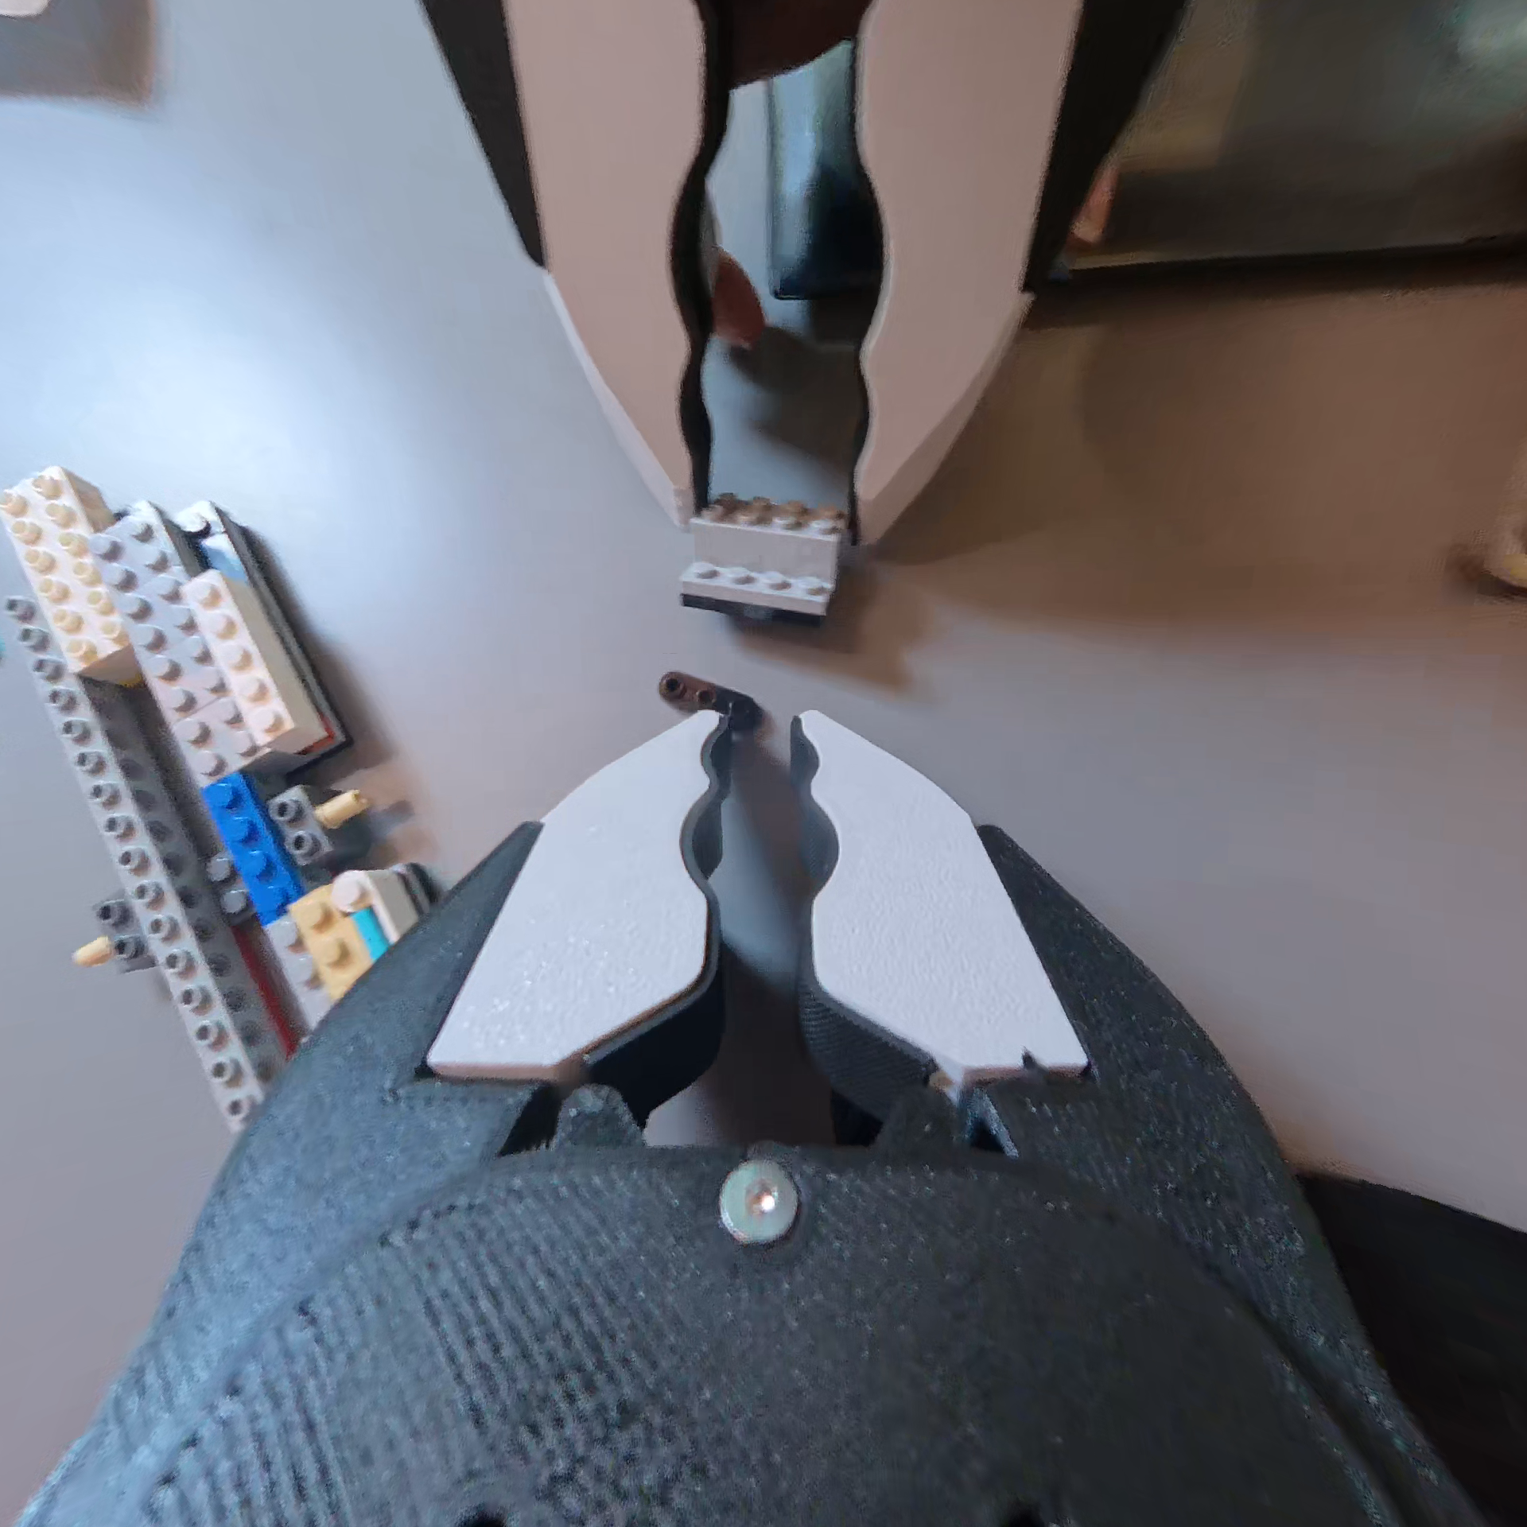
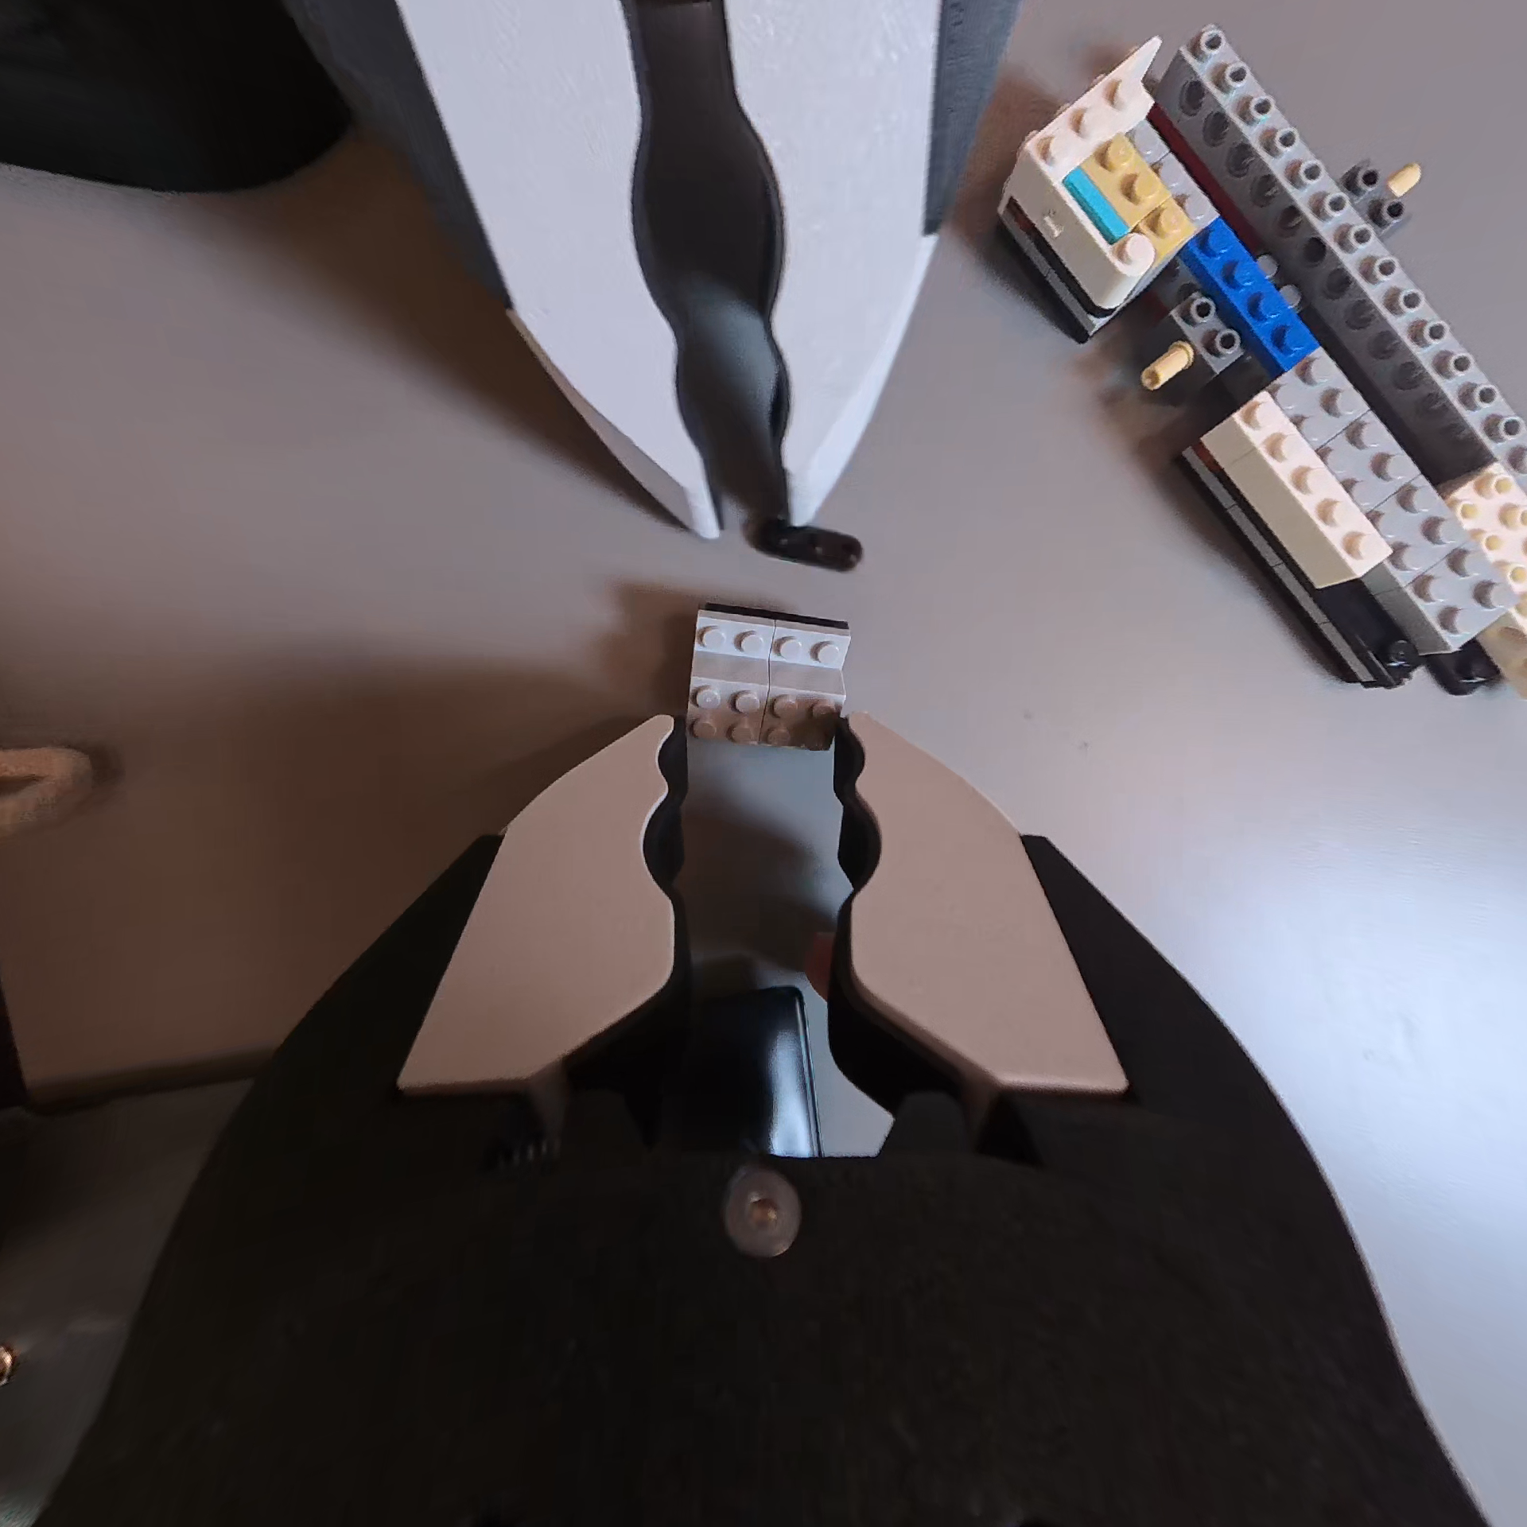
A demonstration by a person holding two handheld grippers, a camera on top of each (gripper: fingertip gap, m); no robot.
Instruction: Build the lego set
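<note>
Notably, no brand, label or legible writing shows on any piece or tool; the table is plain matte grey, with dark furniture blurred beyond its far edge. Left gripper has its jaws narrow, pinching one end of a small black beam just above the table; right gripper clamps a grey stepped block facing it, near but apart; the partly built model lies well aside on the table.
</note>
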